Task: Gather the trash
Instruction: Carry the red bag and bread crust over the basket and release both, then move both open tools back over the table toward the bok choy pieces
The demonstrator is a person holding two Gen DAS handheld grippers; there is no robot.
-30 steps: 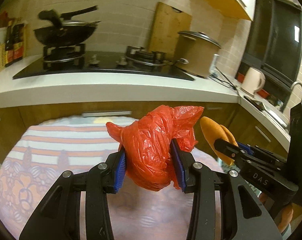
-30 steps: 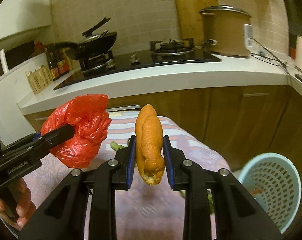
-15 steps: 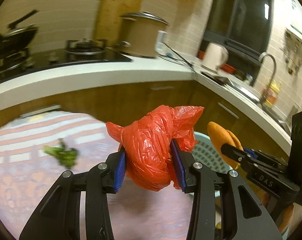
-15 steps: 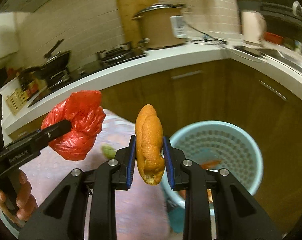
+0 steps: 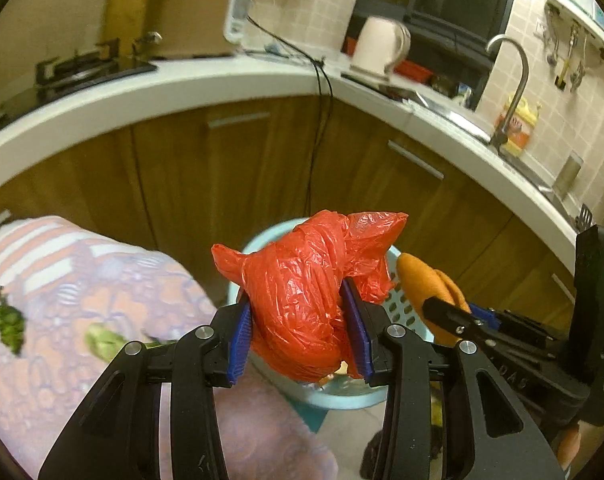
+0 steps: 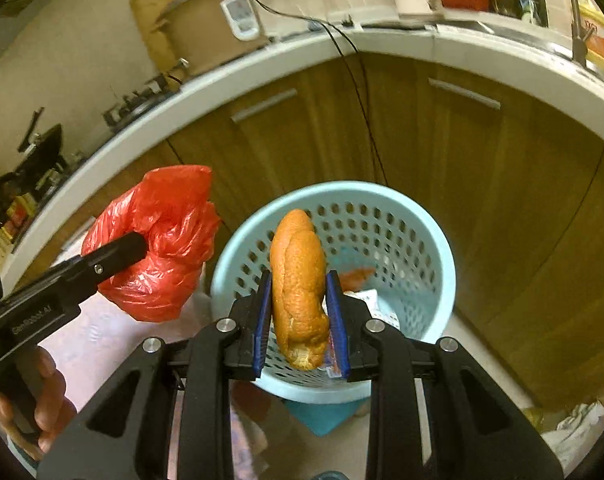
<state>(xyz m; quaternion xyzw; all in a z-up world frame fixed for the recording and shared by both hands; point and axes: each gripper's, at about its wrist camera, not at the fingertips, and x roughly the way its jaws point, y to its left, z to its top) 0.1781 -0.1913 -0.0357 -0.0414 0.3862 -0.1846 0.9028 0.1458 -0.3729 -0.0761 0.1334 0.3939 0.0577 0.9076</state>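
Over the blue basket, right gripper clamps an orange peel; left gripper pinches a red bag beside its rim. Neither dropped. Green scraps left on table.

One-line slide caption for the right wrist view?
Right gripper holds orange peel above the blue basket; left gripper carries a red bag.

A brown rice cooker and pale kettle stand on the white counter.
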